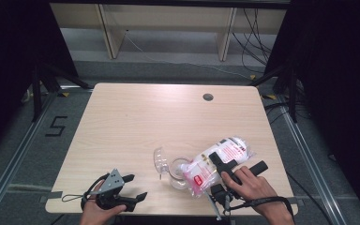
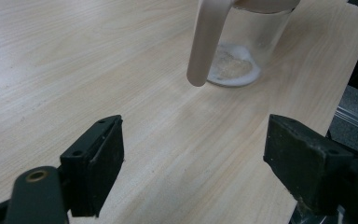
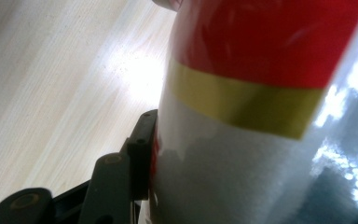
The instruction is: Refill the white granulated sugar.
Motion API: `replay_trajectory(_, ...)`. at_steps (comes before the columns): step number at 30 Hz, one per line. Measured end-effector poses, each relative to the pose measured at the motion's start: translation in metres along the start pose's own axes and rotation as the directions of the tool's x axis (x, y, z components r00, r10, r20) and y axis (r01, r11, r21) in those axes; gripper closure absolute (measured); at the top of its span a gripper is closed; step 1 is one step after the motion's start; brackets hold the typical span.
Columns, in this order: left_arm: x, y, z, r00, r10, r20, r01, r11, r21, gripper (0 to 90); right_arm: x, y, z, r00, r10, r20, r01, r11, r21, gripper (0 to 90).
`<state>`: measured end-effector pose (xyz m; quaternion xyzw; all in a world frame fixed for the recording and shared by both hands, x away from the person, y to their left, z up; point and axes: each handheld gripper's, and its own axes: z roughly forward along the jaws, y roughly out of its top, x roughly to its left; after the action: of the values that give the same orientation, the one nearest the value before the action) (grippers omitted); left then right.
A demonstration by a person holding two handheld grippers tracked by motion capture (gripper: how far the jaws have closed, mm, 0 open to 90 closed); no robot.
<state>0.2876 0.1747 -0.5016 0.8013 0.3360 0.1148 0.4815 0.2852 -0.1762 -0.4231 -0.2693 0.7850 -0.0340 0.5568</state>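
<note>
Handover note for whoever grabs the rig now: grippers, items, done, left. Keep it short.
Right gripper: jaws shut on the white bag with red print, tilted with its lower end over the clear pitcher.
Left gripper: jaws open, nothing between them, near the table's front edge, left of the pitcher.
Pitcher: upright, right of centre near the front edge; its clear lid is off and sits beside it on the left.
Done: lid off, a thin layer of white grains on the pitcher bottom.
Left: probably finish pouring, set the bag down, refit the lid.
</note>
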Motion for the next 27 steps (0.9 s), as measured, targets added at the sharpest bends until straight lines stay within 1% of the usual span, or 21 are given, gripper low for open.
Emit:
replay_trajectory(1, 0.0013, 0.0001, 0.0000, 0.9999, 0.013, 0.002, -0.013, 0.9999, 0.004, 19.7, -0.0012, 0.0005, -0.0004, 0.9996, -0.026, 0.007, 0.026, 1.000, 0.008, 53.9)
replay_trajectory(2, 0.0004, -0.0002, 0.0004, 1.0000, -0.001, 0.005, 0.001, 1.0000, 0.000, 19.7, -0.0013, 0.0005, -0.0002, 0.9995, -0.030, 0.009, 0.030, 1.000, 0.008, 53.9)
replay_trajectory(6, 0.0001, -0.0001, 0.0006, 1.0000, 0.001, 0.005, -0.001, 1.0000, 0.000, 19.7, -0.0010, 0.0013, 0.0002, 0.9996, -0.028, 0.004, 0.027, 1.000, 0.001, 53.9)
replay_trajectory(7, 0.0001, -0.0001, 0.0006, 1.0000, 0.001, 0.005, -0.001, 1.0000, 0.000, 19.7, -0.0018, 0.0015, 0.0009, 0.9992, -0.039, 0.005, 0.039, 0.999, -0.006, 53.9)
replay_trajectory(8, 0.0000, -0.0001, 0.0005, 1.0000, 0.000, 0.005, 0.000, 1.0000, -0.001, 19.7, -0.0008, 0.0015, 0.0002, 0.9995, -0.030, 0.005, 0.030, 1.000, 0.006, 53.9)
replay_trajectory(9, -0.0002, 0.0000, 0.0001, 1.0000, 0.001, 0.000, -0.001, 1.0000, 0.001, 19.7, -0.0029, 0.0012, 0.0004, 0.9978, -0.066, 0.006, 0.066, 0.998, 0.010, 54.0)
replay_trajectory(10, -0.0002, 0.0000, 0.0001, 1.0000, 0.001, 0.000, -0.001, 1.0000, 0.001, 19.6, -0.0029, 0.0012, 0.0004, 0.9978, -0.066, 0.006, 0.066, 0.998, 0.010, 54.0)
replay_trajectory(11, -0.0007, 0.0000, 0.0004, 1.0000, -0.007, 0.002, 0.007, 1.0000, -0.007, 19.7, -0.0020, 0.0019, 0.0016, 0.9992, -0.040, 0.001, 0.040, 0.999, -0.012, 54.0)
replay_trajectory(12, -0.0007, 0.0000, 0.0004, 1.0000, -0.007, 0.002, 0.007, 1.0000, -0.007, 19.7, -0.0015, 0.0018, 0.0015, 0.9994, -0.034, 0.000, 0.034, 0.999, -0.009, 54.1)
replay_trajectory(13, -0.0007, 0.0000, 0.0004, 1.0000, -0.008, 0.002, 0.008, 0.9999, -0.007, 19.7, -0.0026, 0.0015, 0.0014, 0.9985, -0.054, 0.002, 0.054, 0.999, -0.003, 54.1)
replay_trajectory(14, -0.0007, 0.0000, 0.0004, 1.0000, -0.007, 0.002, 0.007, 1.0000, -0.006, 19.7, -0.0027, 0.0014, 0.0016, 0.9983, -0.058, 0.000, 0.058, 0.998, -0.004, 54.0)
replay_trajectory(18, -0.0006, 0.0001, 0.0006, 1.0000, -0.006, 0.005, 0.007, 1.0000, -0.006, 19.7, -0.0020, 0.0012, 0.0016, 0.9986, -0.053, -0.001, 0.053, 0.999, -0.003, 54.1)
replay_trajectory(19, -0.0007, 0.0001, 0.0004, 1.0000, -0.007, 0.002, 0.007, 1.0000, -0.006, 19.7, -0.0013, 0.0012, 0.0014, 0.9992, -0.041, 0.000, 0.041, 0.999, 0.001, 54.2)
replay_trajectory(20, -0.0007, 0.0001, 0.0004, 1.0000, -0.007, 0.002, 0.007, 1.0000, -0.006, 19.7, -0.0013, 0.0012, 0.0014, 0.9992, -0.041, 0.000, 0.041, 0.999, 0.001, 54.2)
replay_trajectory(21, -0.0003, 0.0001, 0.0001, 1.0000, -0.003, 0.001, 0.003, 1.0000, -0.001, 19.6, -0.0002, 0.0019, 0.0015, 0.9998, -0.018, -0.001, 0.018, 1.000, -0.003, 54.3)
replay_trajectory(24, 0.0000, 0.0000, 0.0002, 1.0000, 0.000, 0.003, 0.000, 1.0000, 0.002, 19.6, -0.0002, 0.0020, 0.0015, 0.9998, -0.018, -0.001, 0.018, 1.000, -0.001, 54.3)
replay_trajectory(25, -0.0007, 0.0000, 0.0007, 1.0000, -0.007, 0.005, 0.007, 1.0000, -0.005, 19.7, -0.0032, 0.0013, 0.0022, 0.9984, -0.056, -0.003, 0.056, 0.998, -0.009, 54.3)
replay_trajectory(26, -0.0007, 0.0000, 0.0007, 1.0000, -0.007, 0.005, 0.007, 1.0000, -0.005, 19.7, -0.0032, 0.0013, 0.0022, 0.9984, -0.056, -0.003, 0.056, 0.998, -0.009, 54.3)
replay_trajectory(27, -0.0004, 0.0000, 0.0008, 0.9999, -0.007, 0.008, 0.007, 1.0000, -0.006, 19.6, -0.0017, 0.0009, 0.0017, 0.9994, -0.034, 0.000, 0.034, 0.999, -0.006, 54.4)
